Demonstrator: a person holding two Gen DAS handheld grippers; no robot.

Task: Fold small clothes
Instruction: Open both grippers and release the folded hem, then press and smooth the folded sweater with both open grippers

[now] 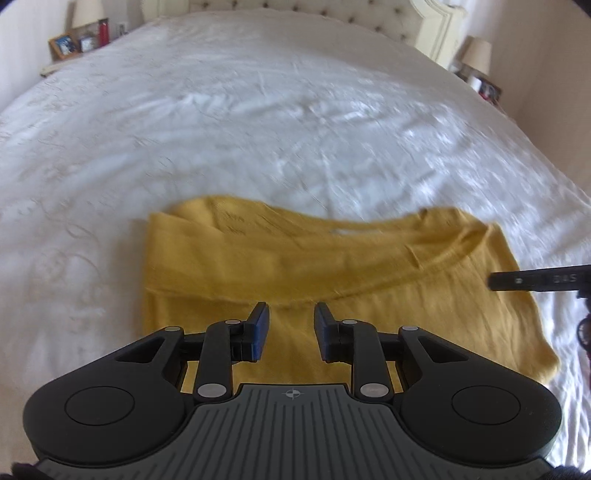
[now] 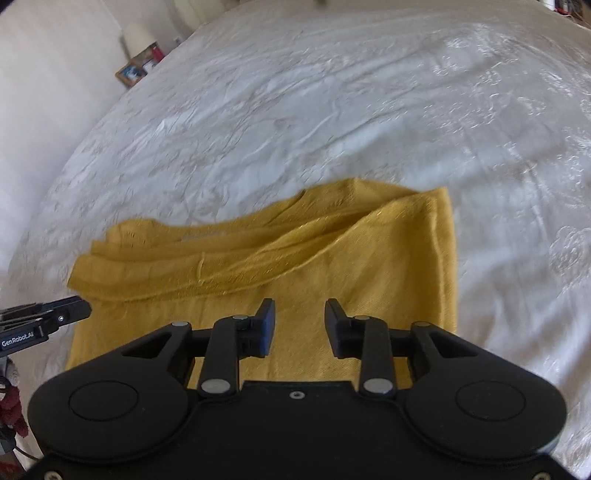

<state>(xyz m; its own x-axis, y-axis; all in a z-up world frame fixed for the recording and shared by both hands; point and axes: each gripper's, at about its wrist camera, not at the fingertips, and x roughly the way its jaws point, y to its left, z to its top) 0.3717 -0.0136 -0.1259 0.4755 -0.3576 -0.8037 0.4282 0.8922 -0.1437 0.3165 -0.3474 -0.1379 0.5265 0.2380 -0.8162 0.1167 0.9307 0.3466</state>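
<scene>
A mustard-yellow garment (image 1: 332,266) lies partly folded on the white bedspread (image 1: 258,129), its far part doubled over in a thick band. My left gripper (image 1: 291,323) hovers over its near left part, jaws apart with only cloth below, nothing pinched. In the right wrist view the same garment (image 2: 295,258) lies flat, and my right gripper (image 2: 300,319) stands open above its near right half. Each gripper shows in the other's view as a dark finger: the right gripper (image 1: 535,281) at the right edge, the left gripper (image 2: 48,315) at the left edge.
The white embroidered bedspread (image 2: 369,110) stretches far beyond the garment. A tufted headboard (image 1: 332,14) stands at the back. Nightstands with lamps, photo frames (image 1: 64,46) and a red bottle (image 1: 104,31) flank the bed on both sides.
</scene>
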